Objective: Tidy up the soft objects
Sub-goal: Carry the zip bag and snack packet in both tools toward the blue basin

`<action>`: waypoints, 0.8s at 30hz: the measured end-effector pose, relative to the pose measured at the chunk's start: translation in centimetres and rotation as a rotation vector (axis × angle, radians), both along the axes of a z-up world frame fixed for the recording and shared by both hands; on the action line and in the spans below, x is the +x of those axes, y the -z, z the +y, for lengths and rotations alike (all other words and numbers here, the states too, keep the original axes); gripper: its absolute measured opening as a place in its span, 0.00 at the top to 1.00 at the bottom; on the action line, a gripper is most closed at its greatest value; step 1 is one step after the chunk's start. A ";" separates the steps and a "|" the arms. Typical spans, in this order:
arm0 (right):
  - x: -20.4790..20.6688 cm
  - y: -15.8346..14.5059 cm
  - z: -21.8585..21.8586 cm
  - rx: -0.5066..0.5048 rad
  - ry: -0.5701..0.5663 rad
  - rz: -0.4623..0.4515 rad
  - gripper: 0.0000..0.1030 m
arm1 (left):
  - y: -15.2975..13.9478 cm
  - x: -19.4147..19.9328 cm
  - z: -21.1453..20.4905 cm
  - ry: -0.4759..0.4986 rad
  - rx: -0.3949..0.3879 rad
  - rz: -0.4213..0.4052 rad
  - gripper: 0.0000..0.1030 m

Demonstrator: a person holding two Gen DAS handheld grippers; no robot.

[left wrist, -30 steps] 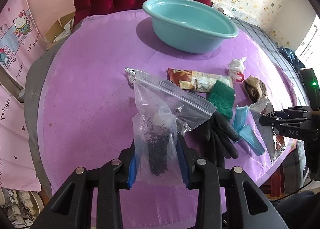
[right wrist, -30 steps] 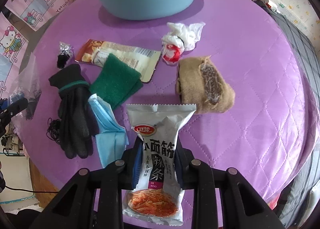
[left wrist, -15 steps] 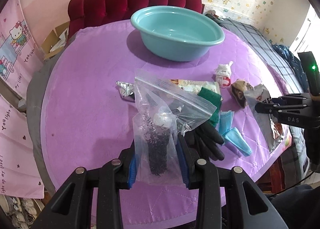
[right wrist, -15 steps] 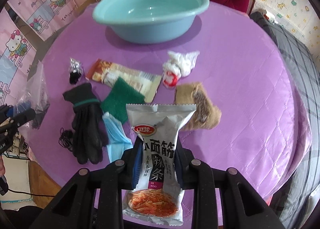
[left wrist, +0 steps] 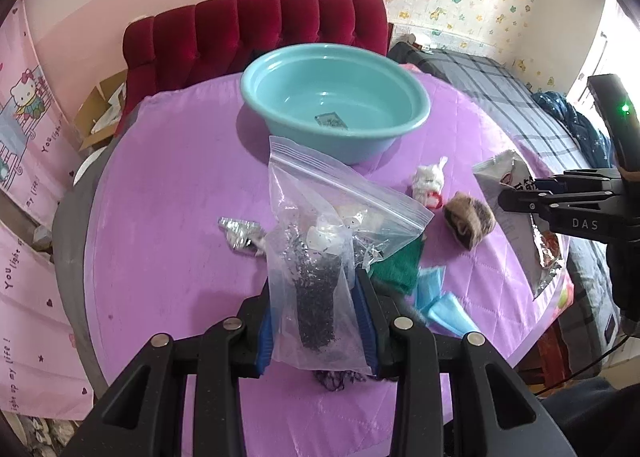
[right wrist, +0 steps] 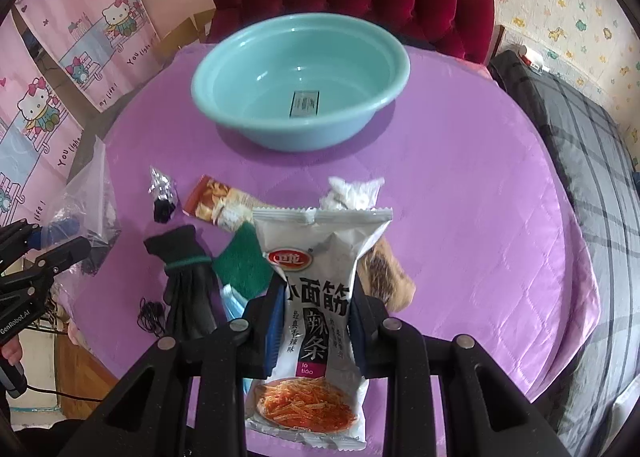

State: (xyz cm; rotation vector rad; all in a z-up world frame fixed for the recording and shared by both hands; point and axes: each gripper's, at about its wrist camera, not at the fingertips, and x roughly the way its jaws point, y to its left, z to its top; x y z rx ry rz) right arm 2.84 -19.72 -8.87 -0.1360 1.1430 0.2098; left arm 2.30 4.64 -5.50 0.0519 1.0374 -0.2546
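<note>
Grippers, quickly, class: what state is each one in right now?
Left gripper: closed on a clear zip bag.
Right gripper: closed on a snack packet.

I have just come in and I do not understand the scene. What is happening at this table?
A person is sorting soft things on a purple table. The left hand-held gripper is shut on a clear zip bag; the right hand-held gripper is shut on a snack packet. Both items are held above the table. The teal basin holds only a label. A black glove, a green sponge and other items lie on the cloth.
</note>
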 end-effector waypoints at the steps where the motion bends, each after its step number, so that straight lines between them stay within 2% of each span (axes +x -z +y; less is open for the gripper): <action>1: 0.2 -0.3 0.1 -0.002 -0.003 -0.004 0.71 | -0.3 0.3 -0.1 0.004 0.000 -0.004 0.63; 14: 4.9 -4.0 0.4 0.014 -0.023 -0.044 0.71 | -3.2 4.7 -2.4 0.057 0.007 -0.054 0.63; 24: 9.5 -5.8 1.1 0.024 -0.043 -0.073 0.71 | -4.0 8.7 -4.2 0.089 0.022 -0.064 0.63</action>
